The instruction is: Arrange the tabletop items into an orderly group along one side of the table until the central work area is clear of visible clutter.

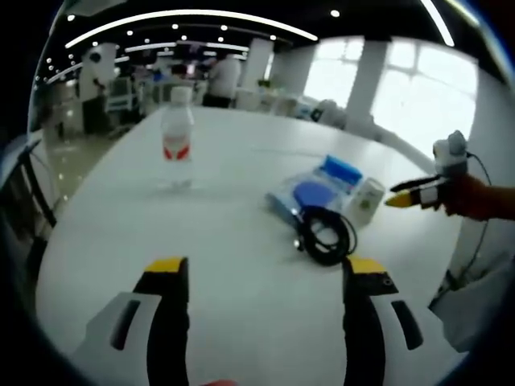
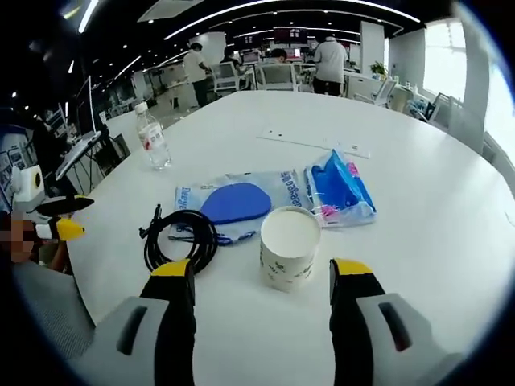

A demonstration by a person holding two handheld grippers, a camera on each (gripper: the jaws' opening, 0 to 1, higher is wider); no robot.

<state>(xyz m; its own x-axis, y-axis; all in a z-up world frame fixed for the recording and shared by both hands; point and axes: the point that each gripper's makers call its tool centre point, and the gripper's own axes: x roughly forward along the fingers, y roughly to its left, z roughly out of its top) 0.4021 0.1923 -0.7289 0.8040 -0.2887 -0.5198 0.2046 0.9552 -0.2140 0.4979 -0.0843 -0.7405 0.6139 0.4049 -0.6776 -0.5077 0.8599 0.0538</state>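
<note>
**A:** My right hand-held gripper (image 2: 261, 281) is spread wide and holds nothing; the paper cup (image 2: 289, 246) stands upright just ahead, roughly between the two jaws. My left hand-held gripper (image 1: 265, 277) is also spread and empty, hovering over bare table (image 1: 225, 233).

**B:** Where does the clutter sit?

**A:** Mostly in one patch. In the right gripper view, a coiled black cable (image 2: 180, 238) lies left of the cup. Behind it a blue oval pad (image 2: 235, 202) rests on a flat clear packet (image 2: 241, 191), and a blue wrapped pack (image 2: 338, 190) lies beside that. A water bottle (image 2: 151, 136) stands well apart, nearer the far left edge. A flat white sheet (image 2: 310, 141) lies farther back.

**B:** Step in hand?

**A:** My judgement: lining up on the cup for a pick. Nothing is grasped yet, and the grouping looks barely begun.

**B:** Next move?

**A:** Ease the right jaws forward until they flank the cup wall, then close gently; paper should crush under a hard squeeze. Keep it upright, since I cannot tell whether it is empty. The bottle falls to the left gripper.
</note>
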